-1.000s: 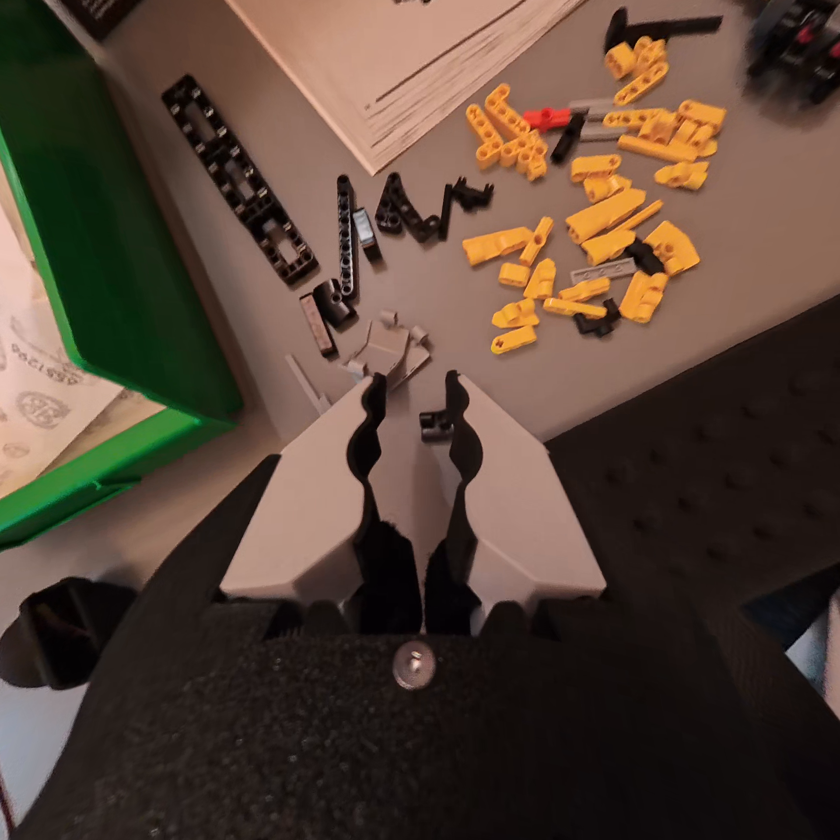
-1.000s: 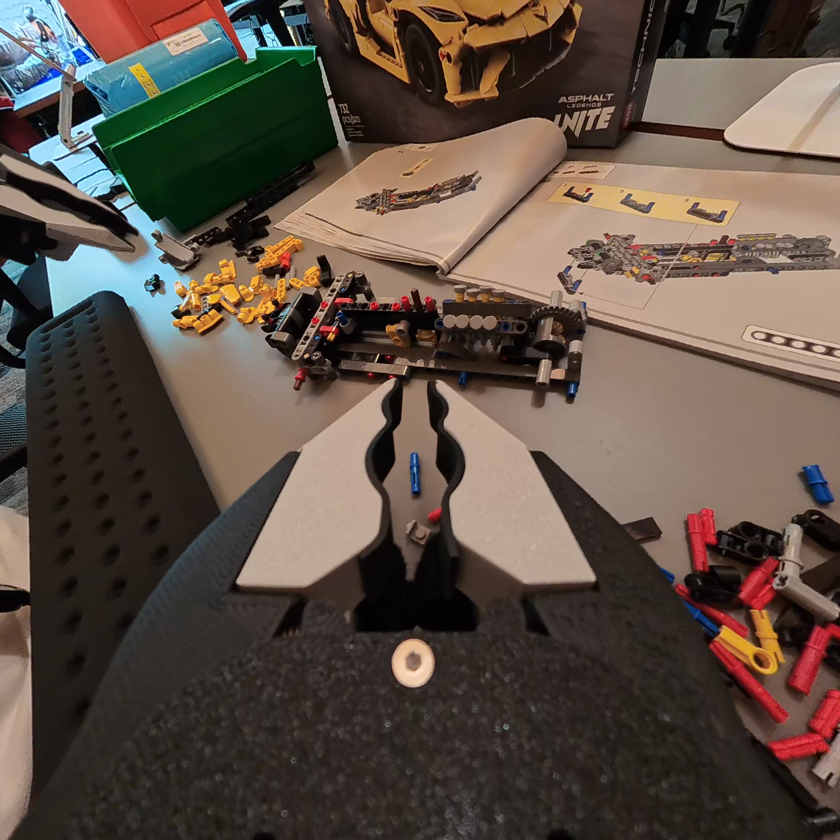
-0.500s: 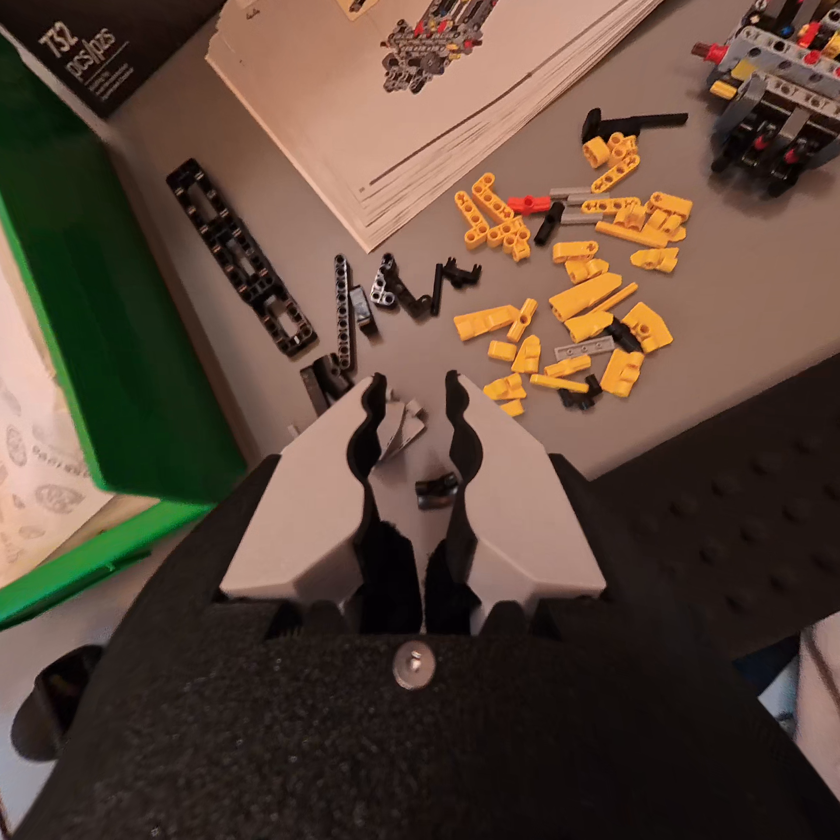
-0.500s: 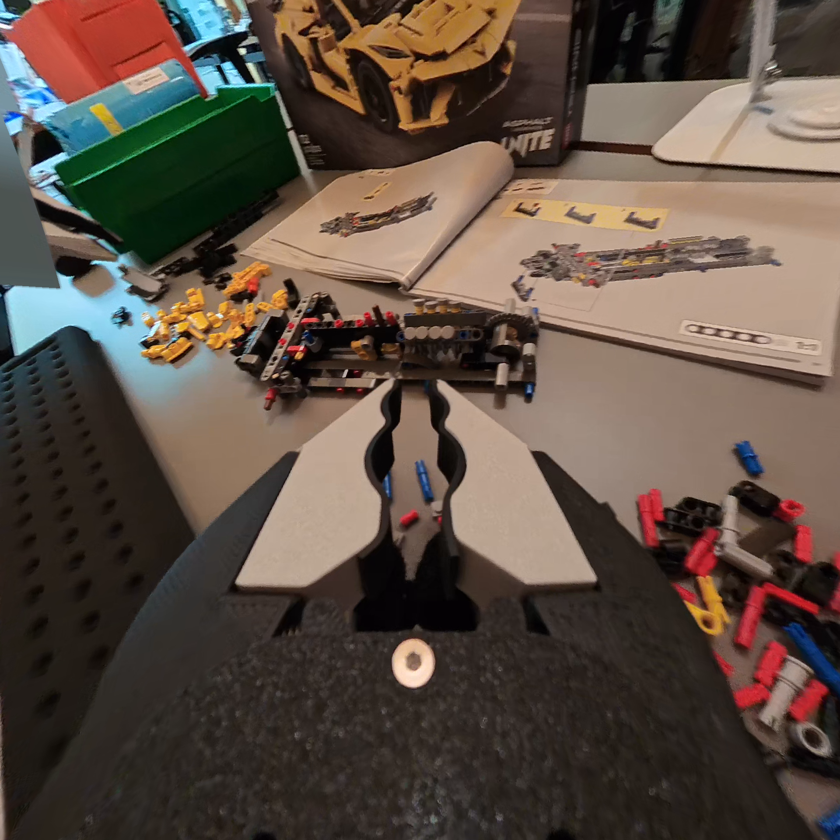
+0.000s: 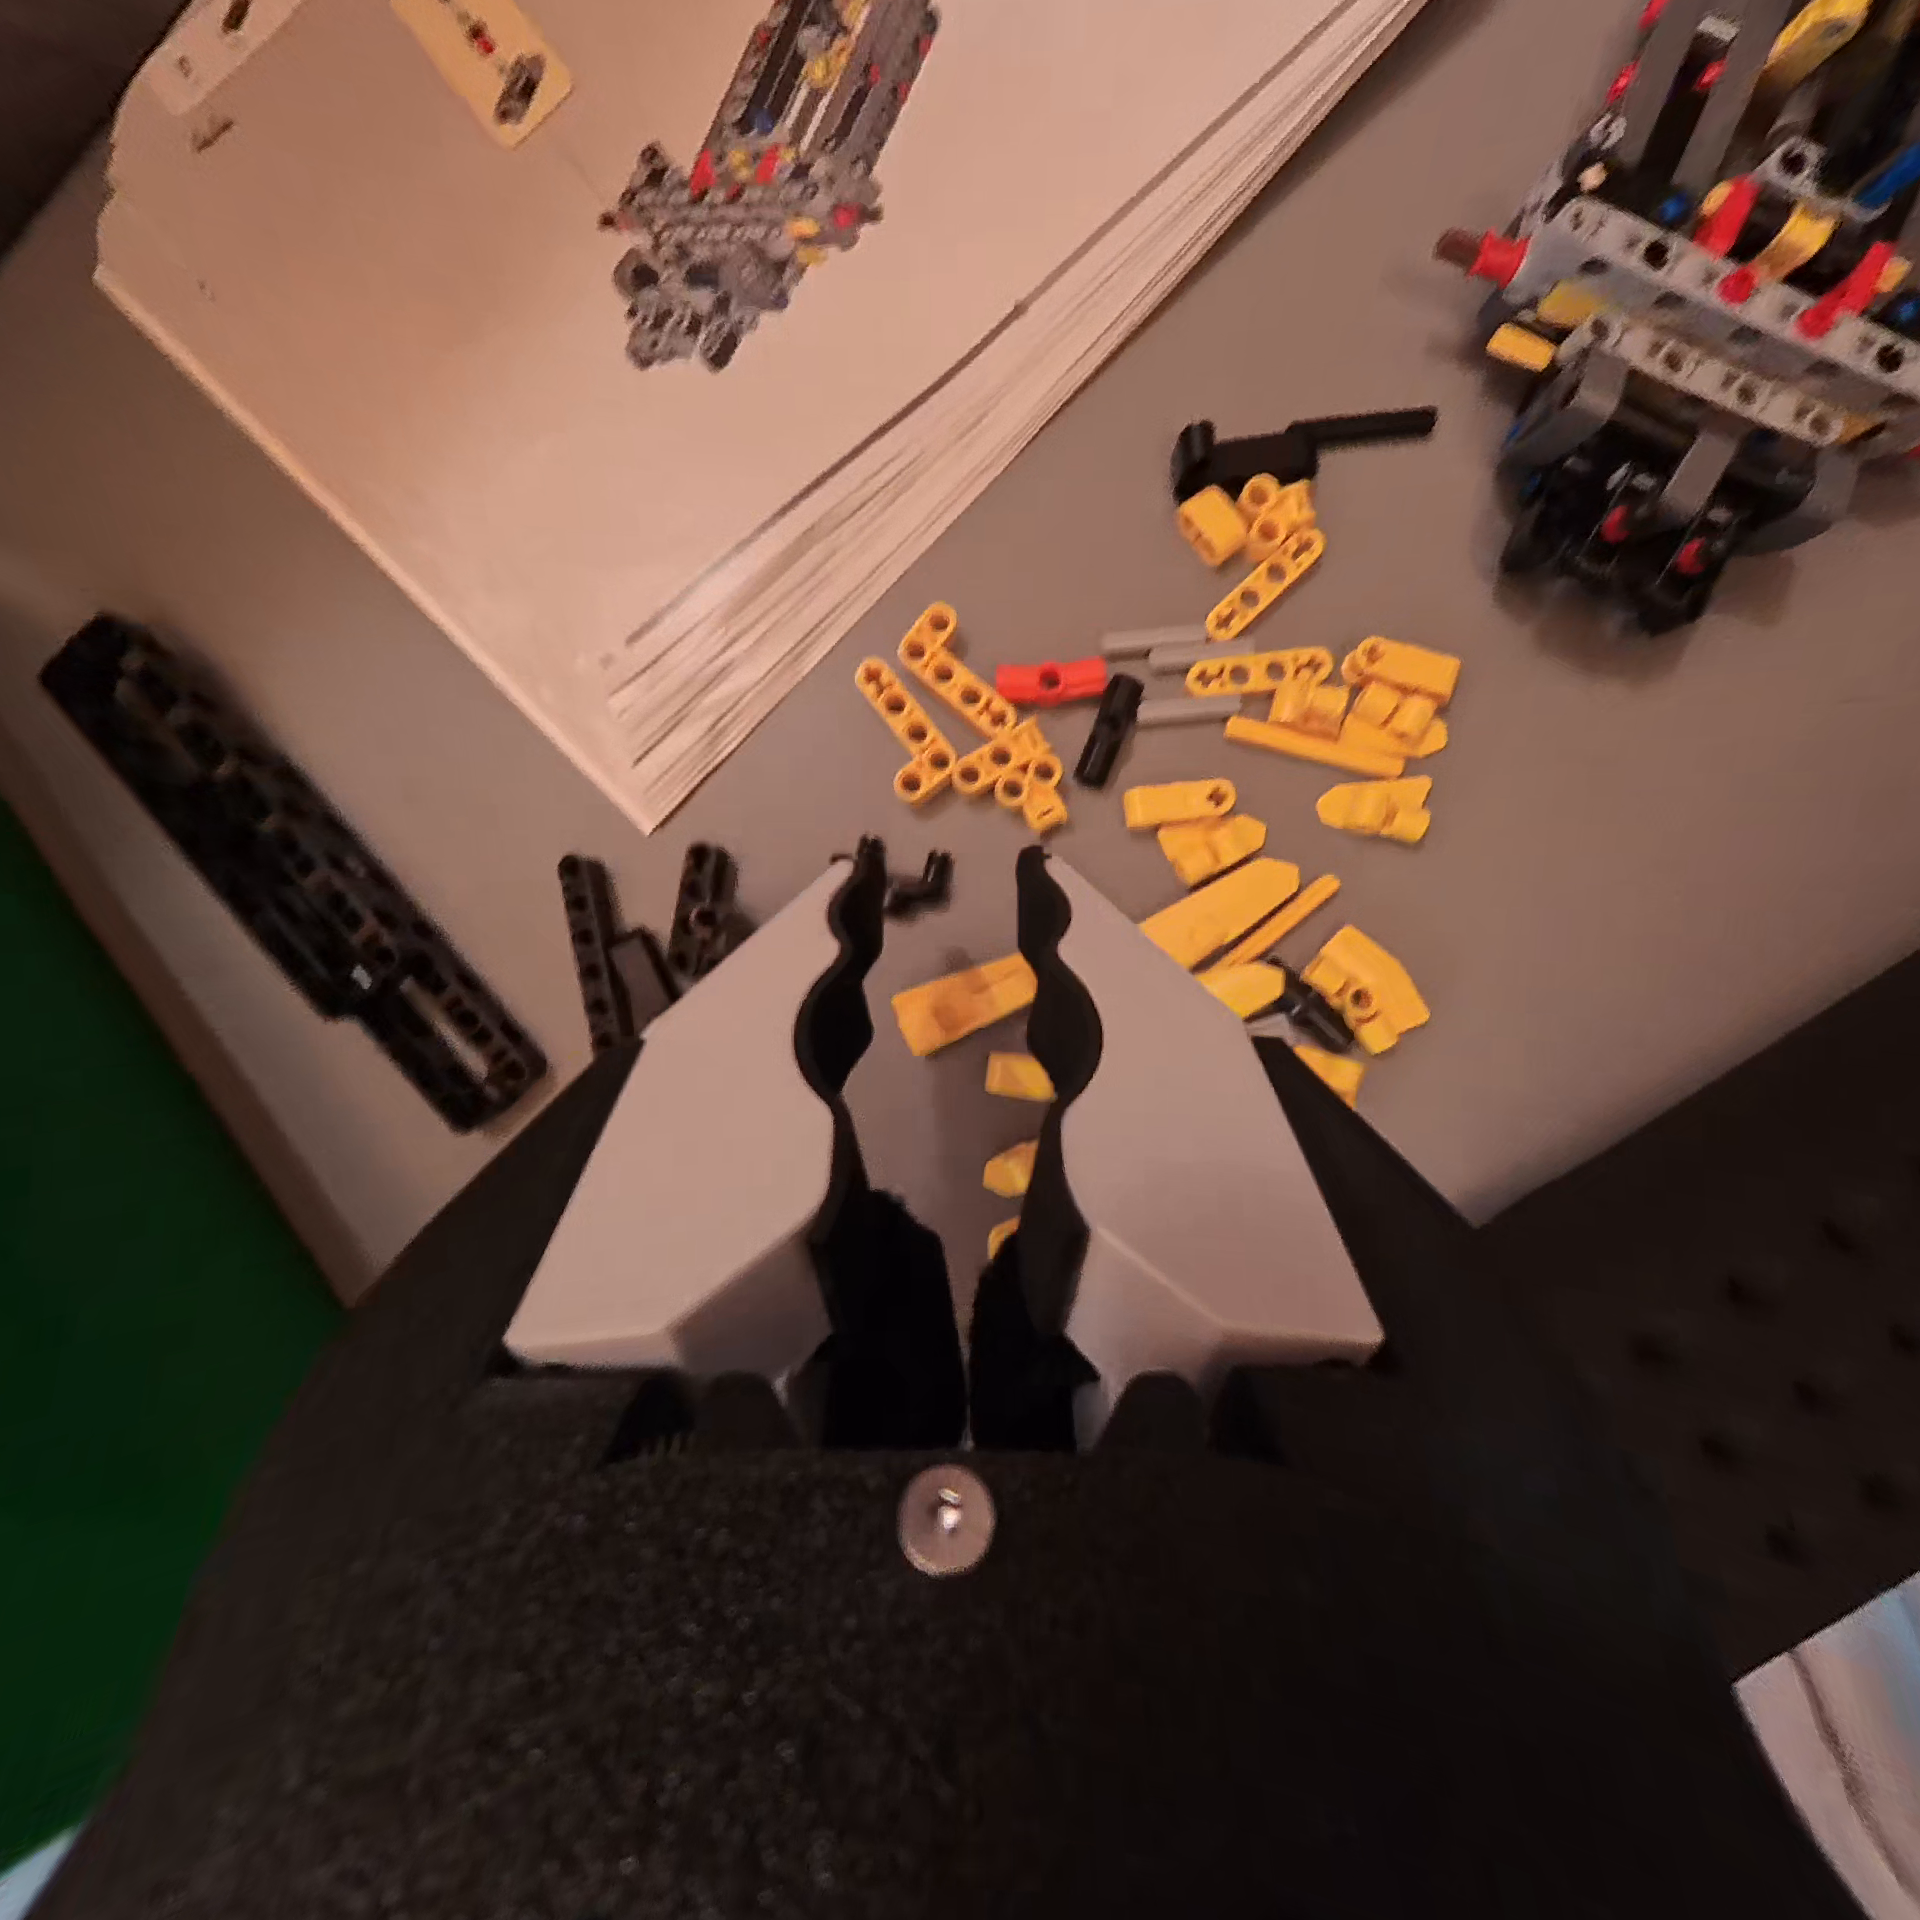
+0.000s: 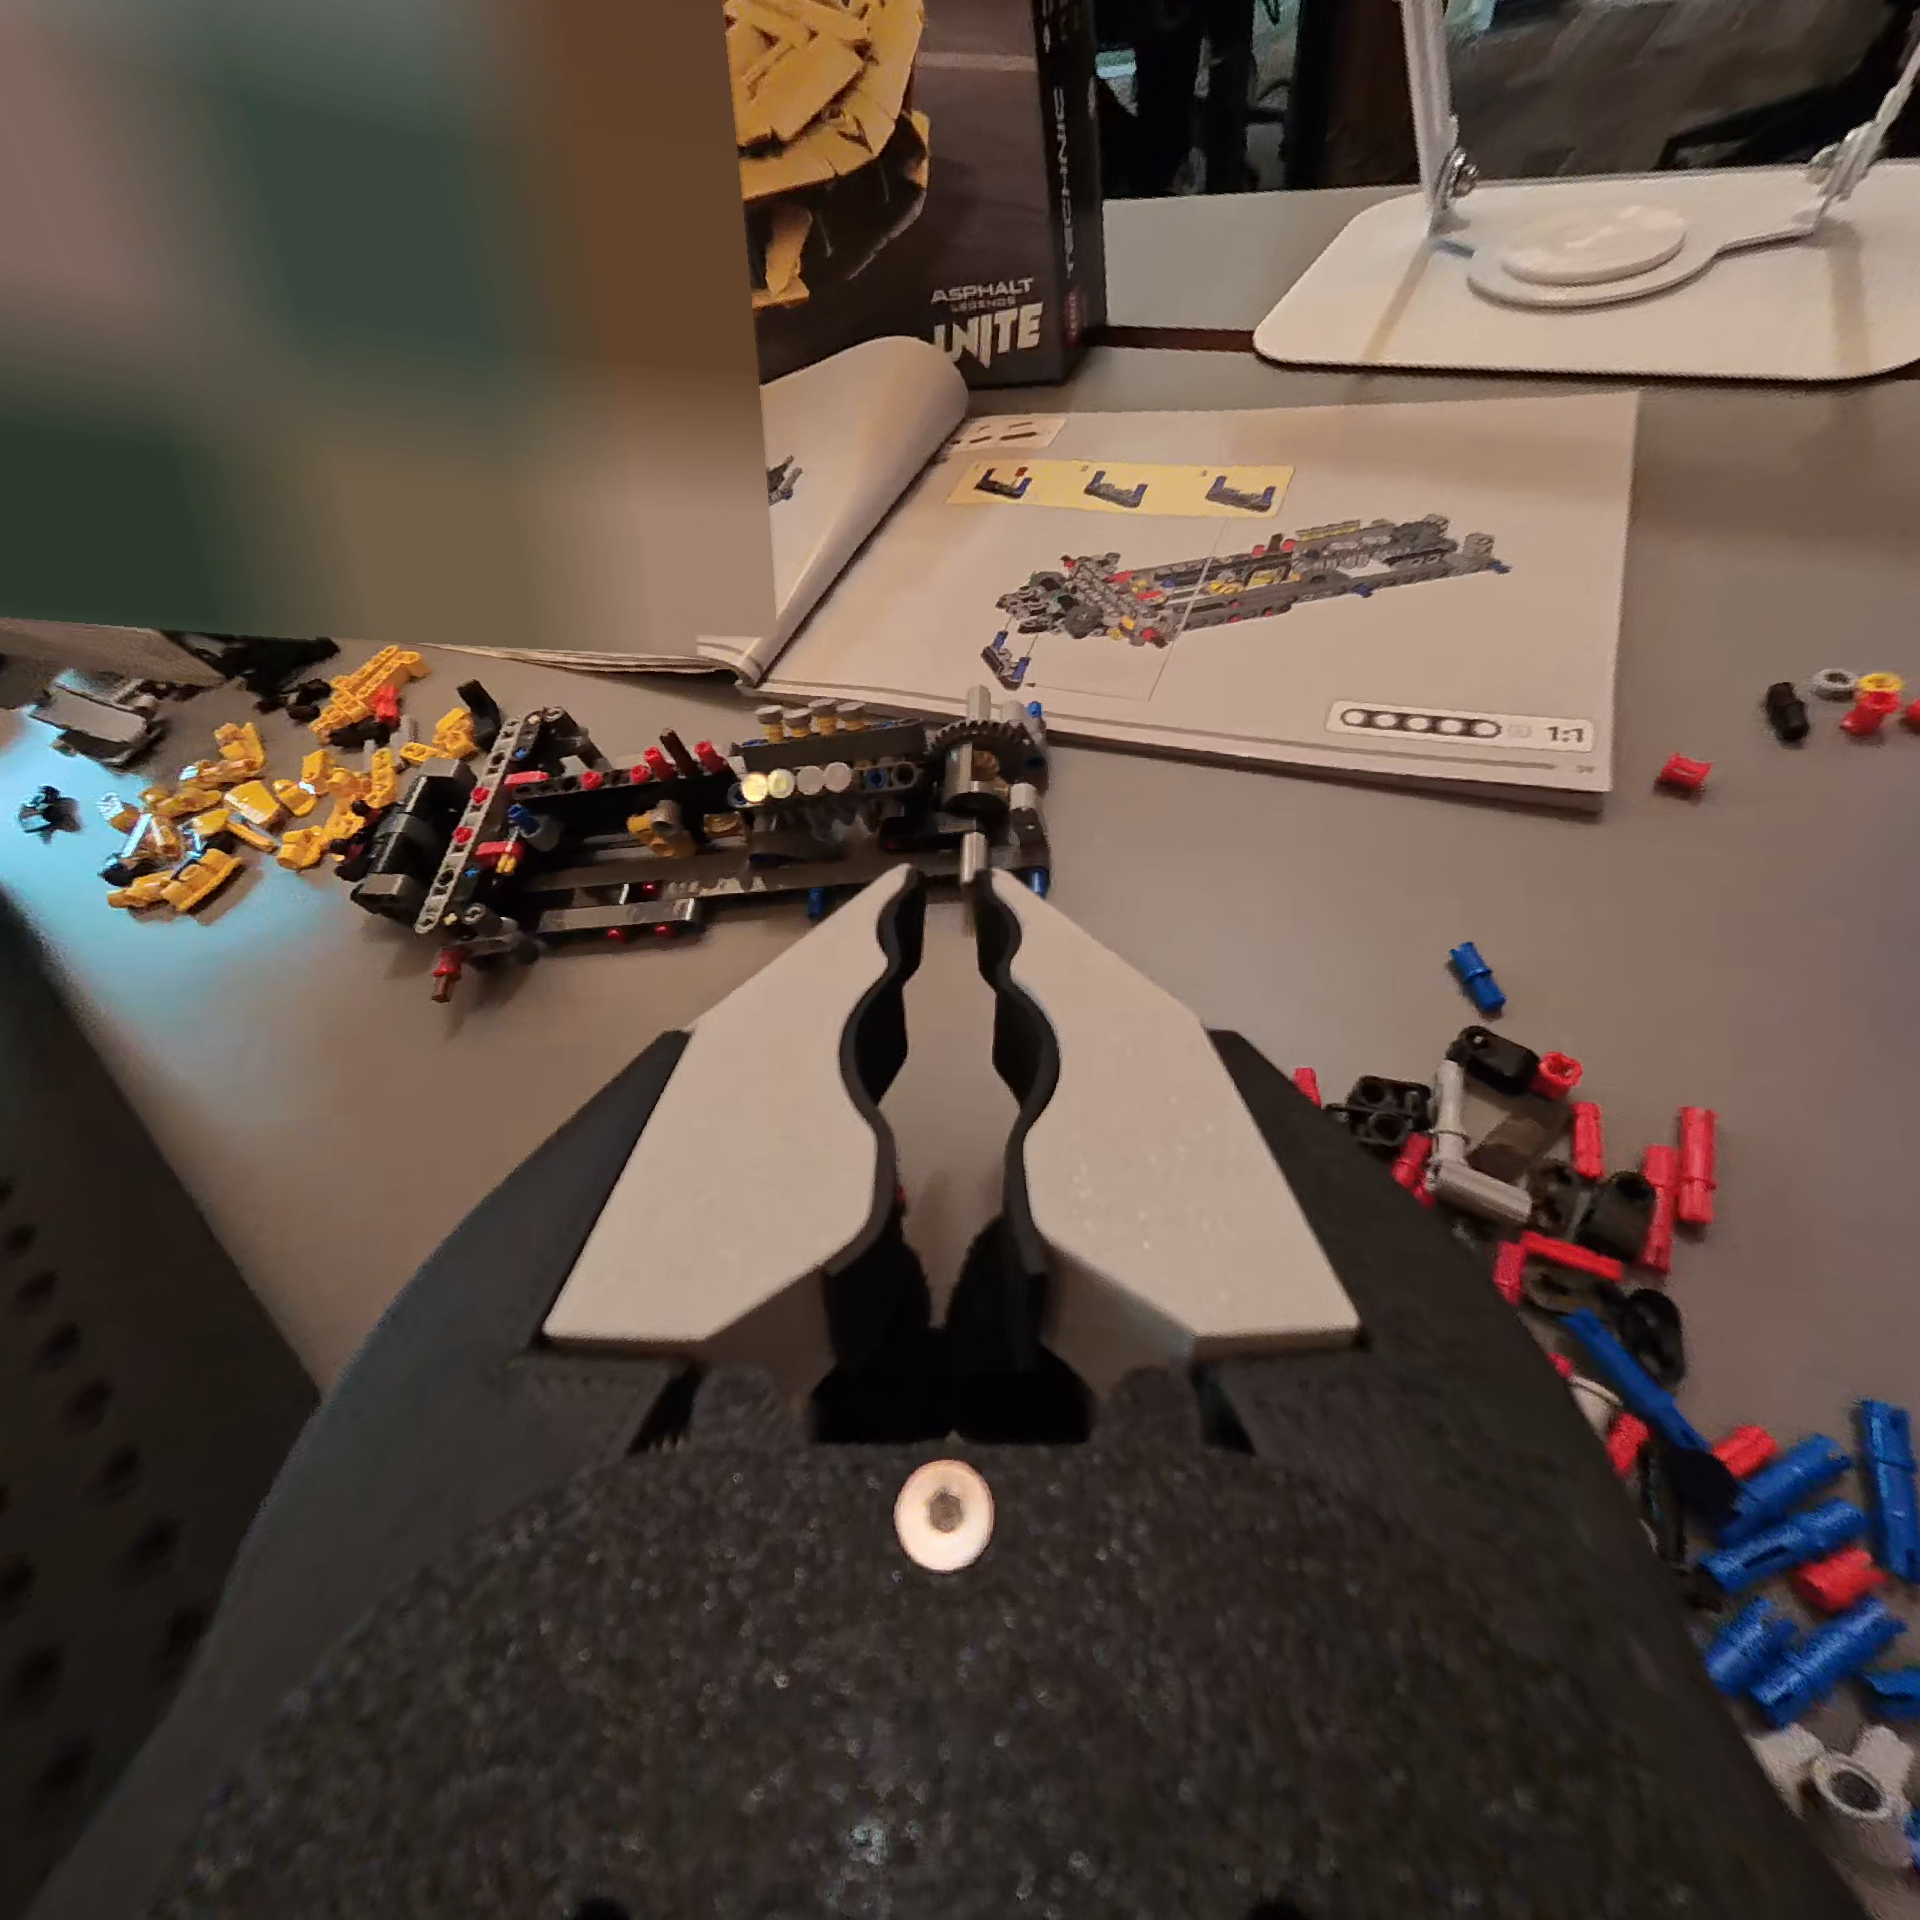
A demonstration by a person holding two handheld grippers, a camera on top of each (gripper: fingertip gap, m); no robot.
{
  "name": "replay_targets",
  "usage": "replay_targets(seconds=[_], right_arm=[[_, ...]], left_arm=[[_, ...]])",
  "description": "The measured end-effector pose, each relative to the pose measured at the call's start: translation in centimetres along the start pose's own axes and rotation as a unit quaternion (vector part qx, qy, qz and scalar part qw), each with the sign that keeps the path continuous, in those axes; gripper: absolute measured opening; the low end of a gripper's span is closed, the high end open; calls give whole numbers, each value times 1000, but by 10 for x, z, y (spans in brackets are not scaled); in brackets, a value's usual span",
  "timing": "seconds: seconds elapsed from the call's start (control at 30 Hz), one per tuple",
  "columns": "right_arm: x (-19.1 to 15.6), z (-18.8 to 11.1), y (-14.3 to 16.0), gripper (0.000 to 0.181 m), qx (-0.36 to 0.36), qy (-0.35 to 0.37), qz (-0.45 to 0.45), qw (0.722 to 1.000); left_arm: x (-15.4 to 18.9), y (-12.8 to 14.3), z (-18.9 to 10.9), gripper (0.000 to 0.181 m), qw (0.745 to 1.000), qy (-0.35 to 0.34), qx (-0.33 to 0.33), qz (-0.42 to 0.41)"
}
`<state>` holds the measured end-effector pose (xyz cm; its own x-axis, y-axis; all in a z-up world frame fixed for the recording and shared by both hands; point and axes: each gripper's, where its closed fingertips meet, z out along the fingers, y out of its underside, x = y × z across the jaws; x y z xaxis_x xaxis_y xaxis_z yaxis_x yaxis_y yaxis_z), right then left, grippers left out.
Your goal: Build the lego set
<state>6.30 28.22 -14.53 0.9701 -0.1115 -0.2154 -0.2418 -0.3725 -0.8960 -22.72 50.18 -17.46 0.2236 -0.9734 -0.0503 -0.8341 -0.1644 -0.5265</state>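
My left gripper (image 5: 945,873) is open and empty, hovering over the near-left edge of a scatter of yellow pieces (image 5: 1278,727). One yellow panel piece (image 5: 961,1003) shows on the table between its fingers. A small black connector (image 5: 914,883) lies at its left fingertip. The half-built grey and black chassis (image 6: 727,821) lies on the table; its end also shows in the left wrist view (image 5: 1704,343). My right gripper (image 6: 951,883) is empty, its jaws a narrow gap apart, tips just short of the chassis's axle and gear end (image 6: 977,769).
The open instruction book (image 6: 1247,623) lies behind the chassis, with the set's box (image 6: 935,208) and a white stand base (image 6: 1558,281) beyond. Red, blue and black pins (image 6: 1610,1195) lie right of my right gripper. A black frame (image 5: 281,883), green bin (image 5: 104,1247) and black perforated mat (image 5: 1714,1351) flank my left gripper.
My left gripper has moved forward from the grey and black parts onto the yellow scatter. My right gripper has moved forward up to the chassis, past the small blue pin.
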Motion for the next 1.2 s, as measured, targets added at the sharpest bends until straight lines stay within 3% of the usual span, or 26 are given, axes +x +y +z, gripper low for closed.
replay_targets(seconds=[0.2, 0.47, 0.63, 0.8, 0.87, 0.9, 0.93, 1.03, 1.13, 1.2], right_arm=[[0, 4, 3, 8, -9, -5, 0, 1000], [5, 0, 0, 7, 3, -6, 25, 1000], [4, 2, 2, 6, -4, -8, 23, 1000], [4, 4, 5, 6, -11, -9, 21, 1000], [3, 4, 6, 6, -14, -12, 24, 1000], [3, 4, 6, 6, -13, -14, 25, 999], [2, 3, 5, 6, -10, -17, 27, 999], [-1, 3, 3, 6, -6, -27, 30, 999], [-3, 3, 4, 6, -8, -34, 30, 999], [-5, 3, 4, 6, -6, -38, 27, 999]], left_arm=[[18, -50, 13, 24, 998, 46, 43, 14], [45, -152, 14, 24, 981, 118, 151, 9], [48, -183, 22, 24, 977, 142, 161, 7], [30, -176, 28, 24, 984, 109, 138, -3], [-22, -150, 22, 21, 997, -19, 71, -36], [-53, -134, 7, 21, 992, -89, 41, -73], [-72, -119, -10, 22, 987, -117, 23, -105], [-100, -90, -64, 24, 976, -151, 18, -158], [-112, -61, -102, 27, 970, -199, -6, -138], [-106, -44, -105, 27, 975, -189, -14, -117]])
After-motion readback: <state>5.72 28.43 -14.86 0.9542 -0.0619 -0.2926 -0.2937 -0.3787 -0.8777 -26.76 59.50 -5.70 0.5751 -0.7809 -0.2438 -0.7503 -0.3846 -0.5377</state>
